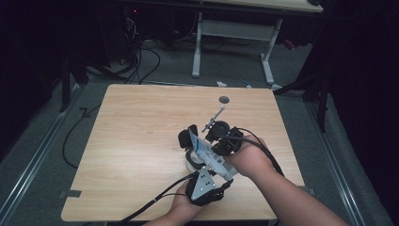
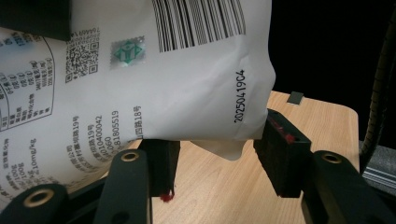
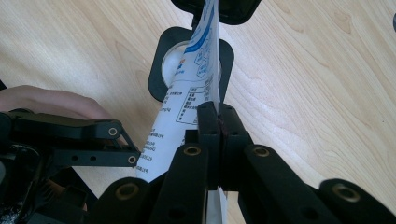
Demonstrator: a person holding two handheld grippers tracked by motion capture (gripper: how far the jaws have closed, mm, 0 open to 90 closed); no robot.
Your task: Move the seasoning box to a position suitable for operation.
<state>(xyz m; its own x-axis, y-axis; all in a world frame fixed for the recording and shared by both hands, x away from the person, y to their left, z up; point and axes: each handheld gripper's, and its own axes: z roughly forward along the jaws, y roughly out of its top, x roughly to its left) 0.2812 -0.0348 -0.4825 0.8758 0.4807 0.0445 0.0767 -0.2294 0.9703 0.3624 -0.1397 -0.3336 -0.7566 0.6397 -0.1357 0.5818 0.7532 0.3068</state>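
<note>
Holding my left gripper (image 1: 203, 184) just under the white printed plastic pouch (image 1: 210, 155), I keep its jaws apart, the pouch's lower corner hanging between the pads without contact. My right gripper (image 3: 218, 122) is clamped flat on the pouch's edge. Beyond it, the pouch's long axis slants down toward a white cup in a black holder (image 3: 171, 65).

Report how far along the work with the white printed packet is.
Done: the right gripper is clamped on the white printed plastic packet, holding it above the wooden table. In hand: the left gripper straddles the packet's lower corner, jaws not pressing. Left: closing on it; the black-rimmed white holder waits below.
</note>
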